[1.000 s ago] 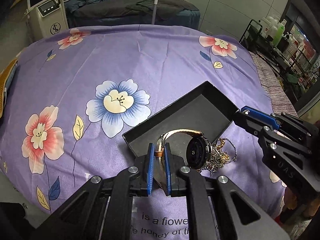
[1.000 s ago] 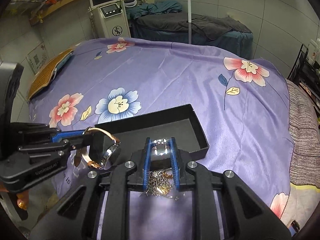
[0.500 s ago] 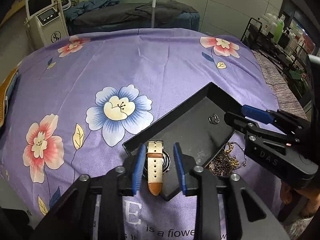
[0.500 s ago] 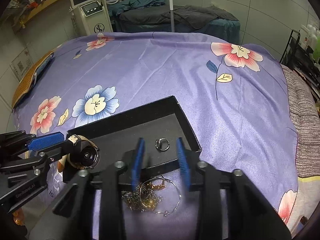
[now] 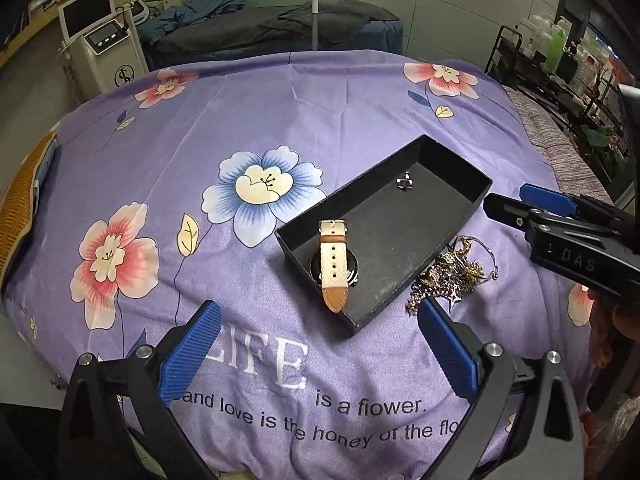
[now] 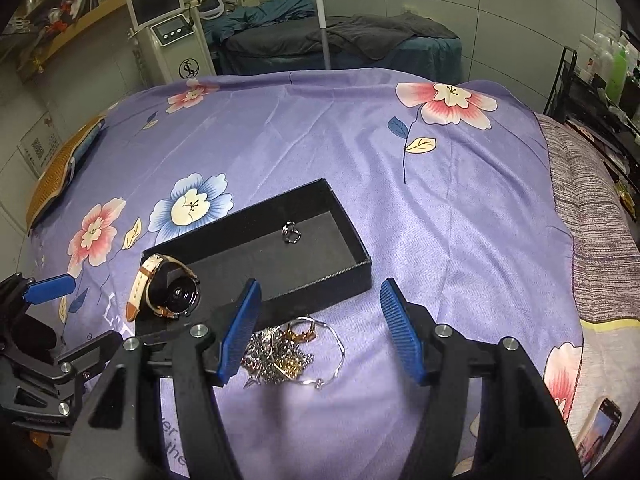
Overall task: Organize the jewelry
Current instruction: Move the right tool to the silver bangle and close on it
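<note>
Purple floral bedspread (image 5: 320,112) carries a black box (image 5: 452,240) at frame centre holding a watch (image 5: 334,264) and ring (image 5: 404,183), tangled chains (image 6: 280,352) beside it, left gripper (image 5: 316,354) fingers still spreading, right gripper (image 6: 320,332) released, both empty.

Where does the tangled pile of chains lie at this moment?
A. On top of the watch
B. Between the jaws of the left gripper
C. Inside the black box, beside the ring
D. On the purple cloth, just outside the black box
D: the tangled pile of chains rests on the purple cloth, against the outer wall of the black box, not inside it.
</note>
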Motion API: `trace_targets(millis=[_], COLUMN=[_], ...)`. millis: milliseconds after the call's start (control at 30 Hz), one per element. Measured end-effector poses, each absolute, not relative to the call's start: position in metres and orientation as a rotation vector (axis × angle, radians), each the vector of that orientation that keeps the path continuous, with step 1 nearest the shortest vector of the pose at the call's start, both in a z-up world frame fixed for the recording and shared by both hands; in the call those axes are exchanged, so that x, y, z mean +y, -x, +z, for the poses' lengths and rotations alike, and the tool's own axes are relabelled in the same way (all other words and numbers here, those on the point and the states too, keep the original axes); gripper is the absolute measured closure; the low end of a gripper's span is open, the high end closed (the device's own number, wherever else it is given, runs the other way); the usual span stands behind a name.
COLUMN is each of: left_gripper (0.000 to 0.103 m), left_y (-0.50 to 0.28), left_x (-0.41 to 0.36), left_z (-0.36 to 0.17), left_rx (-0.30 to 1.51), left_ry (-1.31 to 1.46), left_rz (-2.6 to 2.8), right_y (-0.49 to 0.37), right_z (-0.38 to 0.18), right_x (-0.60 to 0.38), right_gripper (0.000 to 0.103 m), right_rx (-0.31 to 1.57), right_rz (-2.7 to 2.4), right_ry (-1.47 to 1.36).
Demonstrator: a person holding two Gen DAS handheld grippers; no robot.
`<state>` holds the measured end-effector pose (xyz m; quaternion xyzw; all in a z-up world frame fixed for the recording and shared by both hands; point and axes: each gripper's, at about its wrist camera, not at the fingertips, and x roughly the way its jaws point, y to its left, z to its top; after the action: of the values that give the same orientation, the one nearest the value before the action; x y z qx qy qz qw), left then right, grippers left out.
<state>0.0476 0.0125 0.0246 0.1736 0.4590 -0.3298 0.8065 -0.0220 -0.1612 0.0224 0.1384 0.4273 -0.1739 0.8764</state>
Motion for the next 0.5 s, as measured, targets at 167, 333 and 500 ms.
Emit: trace_targets(millis=[167,333,500], left_gripper=[0.006,0.006,0.006], left_y=[-0.036,-0.028,-0.017], left_x=[0.017,0.02,0.019], left_z=[0.021,0.015,0.009], left_rx=[1.017,1.06,1.046], left_ry=[-0.332,-0.304,-0.371], left_rz=[-0.771,-0.799,-0.767], right_y=[0.039,0.055,0.068], right_z=[0.017,0.012,0.006], right_x=[-0.155,-0.151,-0.148], right_gripper=[0.04,0.033,0.033], right_rx=[0.91,0.929,0.954], right_rz=[-0.354,-0.35,-0.351], right_ry=[-0.303,-0.308,-0.311])
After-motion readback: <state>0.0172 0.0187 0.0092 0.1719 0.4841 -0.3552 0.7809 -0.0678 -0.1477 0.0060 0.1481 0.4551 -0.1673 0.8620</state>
